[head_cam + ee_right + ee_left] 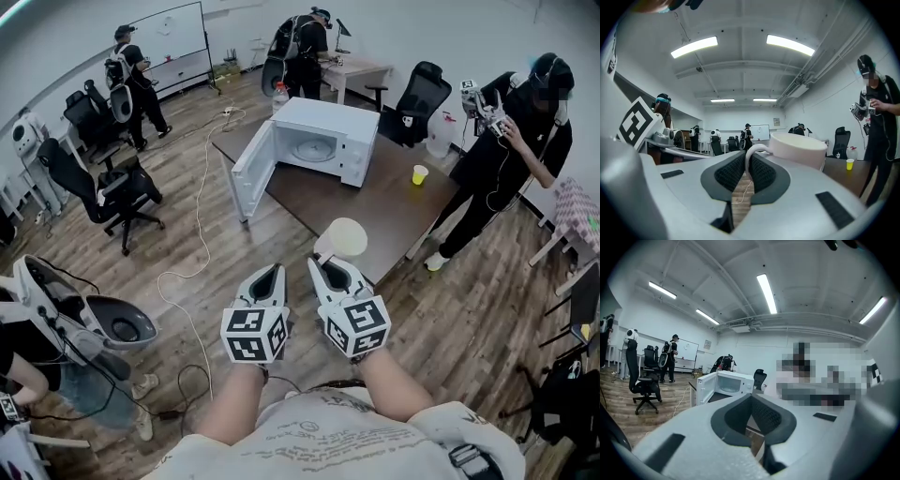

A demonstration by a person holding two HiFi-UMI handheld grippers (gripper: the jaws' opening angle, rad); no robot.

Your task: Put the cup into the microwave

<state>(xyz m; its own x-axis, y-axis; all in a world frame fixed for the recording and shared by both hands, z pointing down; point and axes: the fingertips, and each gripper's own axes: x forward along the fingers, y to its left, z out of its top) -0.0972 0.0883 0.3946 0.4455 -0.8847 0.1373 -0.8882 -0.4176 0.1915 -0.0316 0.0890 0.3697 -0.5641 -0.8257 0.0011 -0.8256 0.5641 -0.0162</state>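
A white cup (343,237) hangs in front of me, over the near edge of the dark table (375,211). My right gripper (328,267) is shut on the cup's handle; in the right gripper view the thin handle sits pinched between the pads, with the cup's body (799,149) just right of the gripper (749,161). My left gripper (269,275) is beside it, shut and empty, and its own view looks past the gripper (751,399) at the white microwave (726,383). The microwave (323,141) stands on the table's far end with its door (251,171) swung open to the left.
A small yellow cup (420,174) stands on the table right of the microwave. A person (506,159) stands at the table's right side. Office chairs (112,192) and a cable (197,244) lie on the wooden floor to the left, with more people further back.
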